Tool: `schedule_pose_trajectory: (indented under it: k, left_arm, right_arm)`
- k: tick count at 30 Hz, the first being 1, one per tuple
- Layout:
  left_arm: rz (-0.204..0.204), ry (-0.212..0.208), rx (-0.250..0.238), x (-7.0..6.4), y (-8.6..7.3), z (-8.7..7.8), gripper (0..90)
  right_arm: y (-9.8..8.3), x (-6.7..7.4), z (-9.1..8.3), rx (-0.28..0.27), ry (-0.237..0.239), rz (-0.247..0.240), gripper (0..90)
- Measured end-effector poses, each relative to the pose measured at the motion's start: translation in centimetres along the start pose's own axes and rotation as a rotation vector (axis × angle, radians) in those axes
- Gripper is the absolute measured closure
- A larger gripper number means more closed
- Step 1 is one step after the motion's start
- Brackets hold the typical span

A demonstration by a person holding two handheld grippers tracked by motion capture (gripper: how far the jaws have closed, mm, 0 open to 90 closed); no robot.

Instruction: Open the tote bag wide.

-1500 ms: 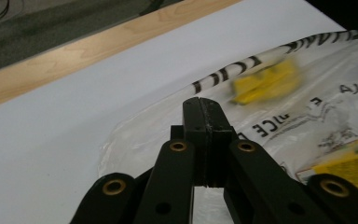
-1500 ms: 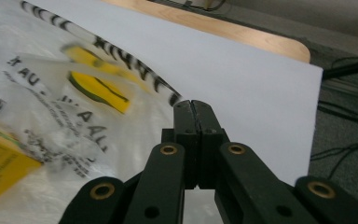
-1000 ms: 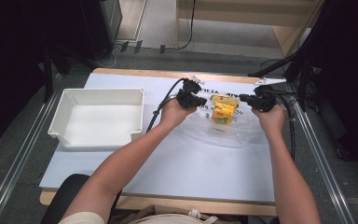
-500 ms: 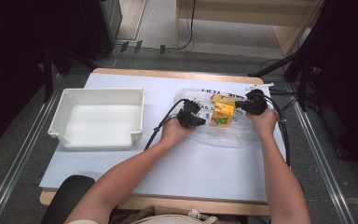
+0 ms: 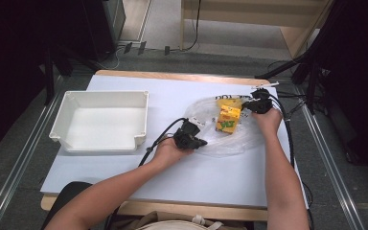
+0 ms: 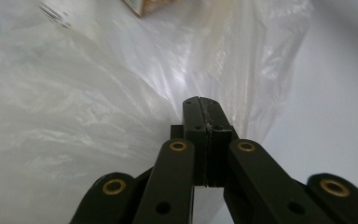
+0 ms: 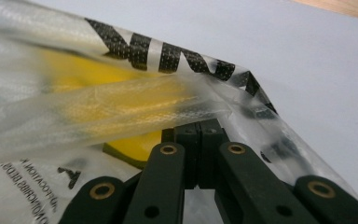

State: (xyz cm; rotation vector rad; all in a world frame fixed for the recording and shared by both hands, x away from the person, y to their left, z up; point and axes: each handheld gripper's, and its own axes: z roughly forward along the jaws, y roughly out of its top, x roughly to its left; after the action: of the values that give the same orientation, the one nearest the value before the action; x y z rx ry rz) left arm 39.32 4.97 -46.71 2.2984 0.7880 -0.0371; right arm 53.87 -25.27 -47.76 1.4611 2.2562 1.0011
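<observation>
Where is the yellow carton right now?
In the high view, the yellow carton stands inside the clear bag at the table's right, between both tongs, right of the white tray.

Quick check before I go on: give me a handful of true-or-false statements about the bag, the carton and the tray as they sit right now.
1. The yellow carton is inside the clear plastic bag. True.
2. The white tray holds the carton. False: the tray has nothing in it; the carton is in the bag, to its right in the high view.
3. The left gripper has its jaws wide open. False: they are closed, at the bag's film.
4. The right gripper is closed at the bag's printed edge. True.
5. The bag hangs in the air above the table. False: it lies on the table.
</observation>
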Motion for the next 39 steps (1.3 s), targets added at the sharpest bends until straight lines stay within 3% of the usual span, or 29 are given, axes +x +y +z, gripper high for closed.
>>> schedule_pose_trajectory:
  k: [8,10,12,14,19,25,27,33,36,39]
  left_arm:
    - [0.031,-0.023,0.018,-1.3,-2.1,-1.4,90.0]
    - [0.013,-0.033,0.008,-1.3,-2.4,-1.5,90.0]
    - [0.017,-0.04,-0.001,-1.0,-2.4,-1.6,90.0]
    - [0.007,-0.04,0.0,-0.9,-2.2,-1.6,90.0]
    - [0.031,-0.04,-0.044,-1.2,-0.6,-2.6,90.0]
    - [0.025,-0.039,-0.12,-1.1,1.7,-4.6,90.0]
    - [0.044,-0.021,-0.15,-1.1,3.0,-5.6,90.0]
    - [0.063,0.03,-0.179,-0.1,6.2,-6.5,90.0]
    - [0.055,0.059,-0.179,1.0,7.9,-6.2,90.0]
    - [0.035,0.058,-0.168,1.7,9.1,-5.6,90.0]
  right_arm:
    - [0.9,-0.9,0.4,0.018,-0.037,0.014,90.0]
    - [0.9,-1.4,0.3,0.011,-0.072,0.036,90.0]
    - [0.8,-1.9,0.2,0.007,-0.067,0.072,90.0]
    - [1.0,-1.6,0.1,0.025,-0.076,0.049,90.0]
    - [1.7,-0.4,-1.5,-0.011,-0.04,0.012,90.0]
    - [2.5,2.2,-4.5,-0.044,0.035,-0.07,90.0]
    - [2.5,3.2,-5.7,-0.061,0.047,-0.101,90.0]
    - [1.4,4.7,-8.2,-0.094,0.064,-0.137,90.0]
    - [0.4,5.3,-9.0,-0.086,0.064,-0.161,90.0]
    - [-0.4,5.9,-9.5,-0.086,0.071,-0.177,90.0]
